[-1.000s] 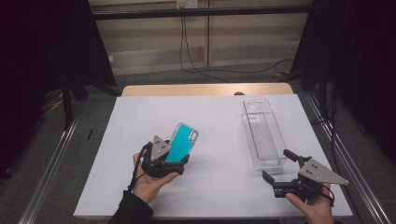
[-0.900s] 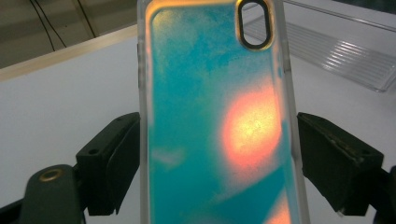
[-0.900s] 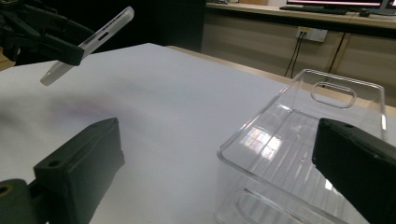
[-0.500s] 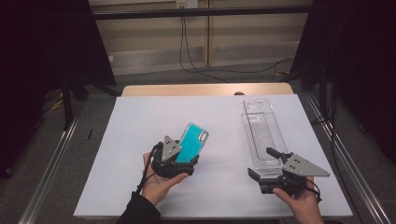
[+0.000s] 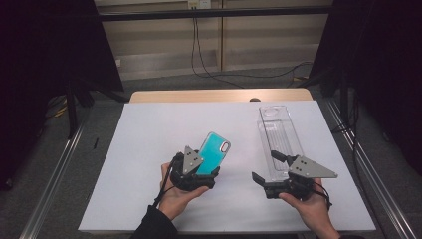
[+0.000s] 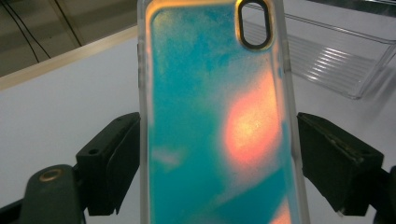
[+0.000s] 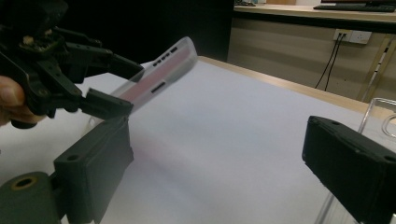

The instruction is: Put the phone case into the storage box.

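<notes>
Left gripper (image 5: 211, 167) clamps the teal phone case (image 5: 214, 153) aloft; right gripper (image 5: 266, 167) wide, empty, just narrowing; clear tray (image 5: 278, 134) unused.

Left tongs (image 5: 206, 167): black body, grey three-cornered plate on top with a dark screw, thin black cable trailing past the wrist. Right tongs (image 5: 265, 167): same black build, larger grey plate with two dark dots, black cable looping at the hand. Jaws are blocky black pads with small screw holes. Dark sleeve (image 5: 154, 226) on left forearm.
</notes>
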`<state>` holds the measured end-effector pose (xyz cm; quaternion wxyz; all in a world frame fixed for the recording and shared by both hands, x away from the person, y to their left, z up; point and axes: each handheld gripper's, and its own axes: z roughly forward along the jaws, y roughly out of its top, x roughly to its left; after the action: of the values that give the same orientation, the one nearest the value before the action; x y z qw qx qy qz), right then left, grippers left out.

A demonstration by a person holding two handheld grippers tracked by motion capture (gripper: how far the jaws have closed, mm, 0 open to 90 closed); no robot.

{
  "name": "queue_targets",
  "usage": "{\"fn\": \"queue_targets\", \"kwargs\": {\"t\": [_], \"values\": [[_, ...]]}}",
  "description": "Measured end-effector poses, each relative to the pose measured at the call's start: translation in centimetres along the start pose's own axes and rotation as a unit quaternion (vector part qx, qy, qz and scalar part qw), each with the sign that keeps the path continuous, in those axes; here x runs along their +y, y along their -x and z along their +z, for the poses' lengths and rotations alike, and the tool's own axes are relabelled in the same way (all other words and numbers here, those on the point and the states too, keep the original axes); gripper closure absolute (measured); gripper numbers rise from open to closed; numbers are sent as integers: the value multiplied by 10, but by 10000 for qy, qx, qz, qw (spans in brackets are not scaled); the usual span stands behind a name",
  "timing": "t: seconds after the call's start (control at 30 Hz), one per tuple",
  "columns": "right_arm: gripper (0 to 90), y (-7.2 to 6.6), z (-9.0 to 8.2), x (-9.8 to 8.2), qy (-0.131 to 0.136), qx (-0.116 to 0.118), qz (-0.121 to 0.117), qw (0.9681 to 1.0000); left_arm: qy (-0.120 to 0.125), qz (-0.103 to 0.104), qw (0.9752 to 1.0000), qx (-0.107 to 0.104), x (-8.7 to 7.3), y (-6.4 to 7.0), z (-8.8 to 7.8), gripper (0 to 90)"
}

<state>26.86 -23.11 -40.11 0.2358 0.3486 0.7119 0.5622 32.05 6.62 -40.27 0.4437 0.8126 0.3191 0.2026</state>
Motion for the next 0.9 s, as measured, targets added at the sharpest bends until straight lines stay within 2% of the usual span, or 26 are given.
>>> {"fn": "queue_targets", "kwargs": {"t": [0.07,0.27,0.43,0.53,0.63,0.8,0.9], "values": [[79,0,2,5,-19,37,67,10000,-30,-54,10000,34,1,1,3,170],[72,3,7,26,-54,6,98,9999,29,42,9999,109,8,2,9,170],[27,6,21,24,-233,-65,351,9991,43,85,9997,211,11,4,18,170],[26,7,27,23,-320,-89,273,9991,59,98,9996,265,11,5,24,170],[15,9,31,24,-310,-136,299,9990,97,129,9993,351,13,7,28,170],[0,13,41,27,-460,-21,511,9976,206,59,9989,409,12,8,32,170],[5,15,47,28,-534,37,497,9973,227,57,9987,459,9,12,34,170]]}}
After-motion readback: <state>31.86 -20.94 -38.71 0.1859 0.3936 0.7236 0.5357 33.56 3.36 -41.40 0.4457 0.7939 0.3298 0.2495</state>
